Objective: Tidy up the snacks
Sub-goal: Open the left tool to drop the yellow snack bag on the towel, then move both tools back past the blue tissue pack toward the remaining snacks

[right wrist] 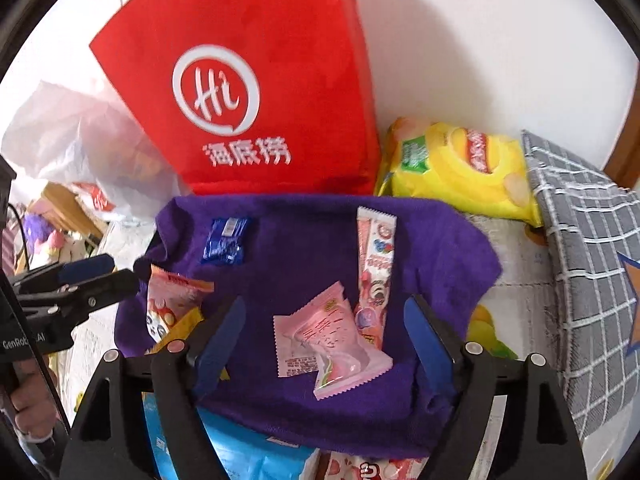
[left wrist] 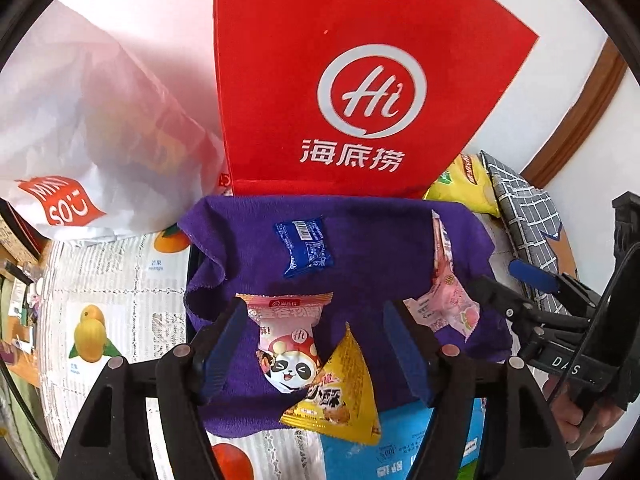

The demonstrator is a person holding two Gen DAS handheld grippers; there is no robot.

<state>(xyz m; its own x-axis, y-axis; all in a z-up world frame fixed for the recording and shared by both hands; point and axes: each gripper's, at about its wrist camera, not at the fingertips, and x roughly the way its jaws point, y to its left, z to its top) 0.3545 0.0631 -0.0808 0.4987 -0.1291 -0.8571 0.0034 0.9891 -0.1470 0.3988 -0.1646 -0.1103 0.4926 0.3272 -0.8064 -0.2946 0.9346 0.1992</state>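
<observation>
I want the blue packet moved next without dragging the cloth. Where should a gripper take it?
Probably from above, fingers across the short width of the blue packet. It lies flat and alone on the purple cloth, both side edges free; pinching its puffed middle should avoid catching fabric.

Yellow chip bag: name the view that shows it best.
Right wrist view. There the yellow chip bag shows nearly whole, beside the red bag. The left wrist view catches only a corner between the red bag and a grey checked cloth.
</observation>
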